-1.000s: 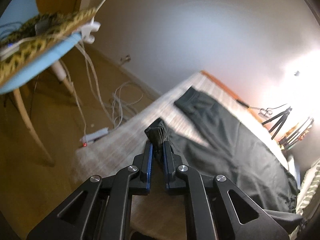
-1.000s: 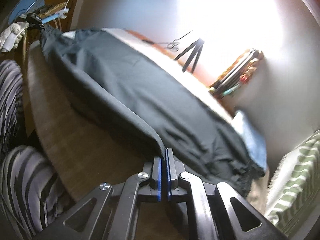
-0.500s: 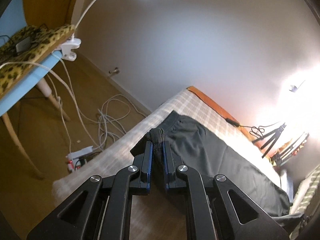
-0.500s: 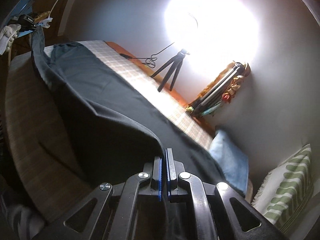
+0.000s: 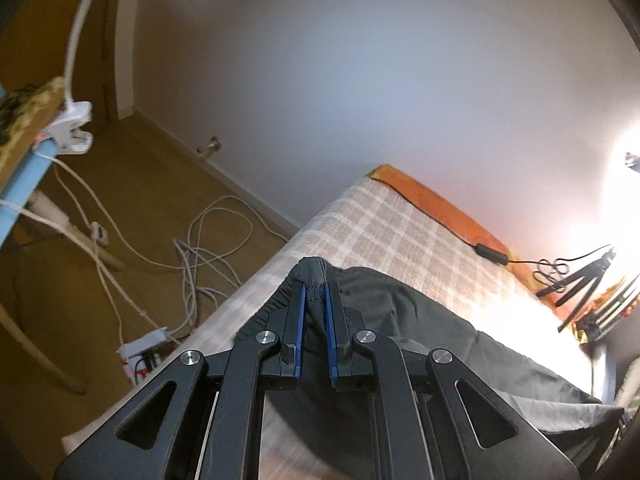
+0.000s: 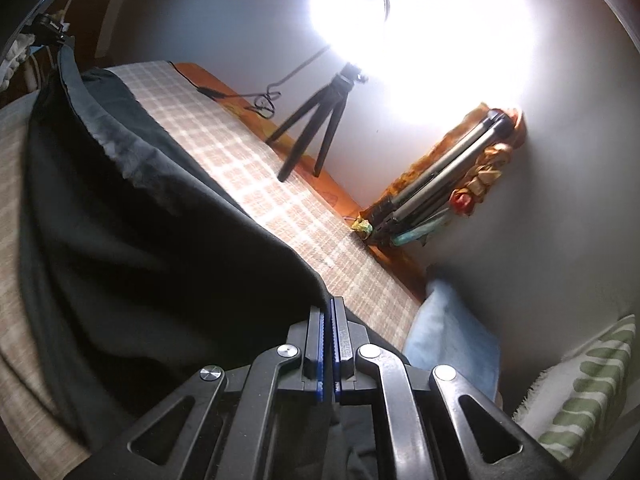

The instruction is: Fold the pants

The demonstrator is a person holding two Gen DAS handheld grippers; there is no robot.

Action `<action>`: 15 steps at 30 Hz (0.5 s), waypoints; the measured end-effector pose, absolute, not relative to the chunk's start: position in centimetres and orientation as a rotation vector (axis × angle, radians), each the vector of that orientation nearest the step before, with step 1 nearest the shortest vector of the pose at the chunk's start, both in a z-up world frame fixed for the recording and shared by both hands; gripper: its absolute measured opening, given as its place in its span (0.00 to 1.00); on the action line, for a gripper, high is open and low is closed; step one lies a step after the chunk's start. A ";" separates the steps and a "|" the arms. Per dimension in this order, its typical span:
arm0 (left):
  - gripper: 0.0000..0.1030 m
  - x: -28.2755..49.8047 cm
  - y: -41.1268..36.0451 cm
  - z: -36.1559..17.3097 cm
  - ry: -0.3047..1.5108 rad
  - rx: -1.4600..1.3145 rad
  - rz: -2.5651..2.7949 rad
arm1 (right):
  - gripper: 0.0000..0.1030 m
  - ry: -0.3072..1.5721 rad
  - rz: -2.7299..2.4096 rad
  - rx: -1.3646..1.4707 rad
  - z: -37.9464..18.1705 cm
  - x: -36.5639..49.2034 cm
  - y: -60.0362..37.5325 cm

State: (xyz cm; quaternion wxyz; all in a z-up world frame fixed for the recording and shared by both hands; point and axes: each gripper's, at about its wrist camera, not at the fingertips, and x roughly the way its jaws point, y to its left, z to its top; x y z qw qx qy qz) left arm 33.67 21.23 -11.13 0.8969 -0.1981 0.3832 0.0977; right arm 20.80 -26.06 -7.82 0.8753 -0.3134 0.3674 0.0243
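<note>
A: Left tongs [image 5: 314,300]?

B: Nearly closed, pinching a bunched fold of the waistband of the black pants [image 5: 424,332]. Cloth fills the gap and pokes out past the tips.

A: Right tongs [image 6: 329,312]?

B: Pressed almost fully together on a thin edge of the same pants [image 6: 132,232]. The fabric rises from the tips and sweeps off to their left.

A: Where do the pants sit?

B: Held up at both ends, the rest draped on the bed [image 5: 400,240] with its checked cover, ahead and right of the left tongs, left of the right ones.

A: Anything else near?

B: Beyond the right tongs, a small black tripod [image 6: 316,120] stands on the bed under a glaring lamp [image 6: 420,28]. Further right, folded stands [image 6: 436,176] lean against the wall. Just right of the tips, a blue pillow [image 6: 452,344] and a green striped cushion [image 6: 588,384]. Left of the left tongs, white cables [image 5: 208,248] and a power strip [image 5: 144,344] lie on the floor, plus a white clamp [image 5: 72,128] on a blue edge.
</note>
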 end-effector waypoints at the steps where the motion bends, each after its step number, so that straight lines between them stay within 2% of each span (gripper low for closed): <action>1: 0.07 34.9 20.9 -11.7 0.814 -0.403 0.206 | 0.00 0.777 0.052 -0.645 -8.2 21.5 -26.3; 11: 0.08 41.4 19.4 -15.1 0.912 -0.357 0.250 | 0.00 0.898 0.070 -0.589 -13.4 27.2 -28.2; 15: 0.17 42.9 19.6 -15.7 0.945 -0.371 0.266 | 0.00 0.937 0.080 -0.564 -14.4 28.4 -28.8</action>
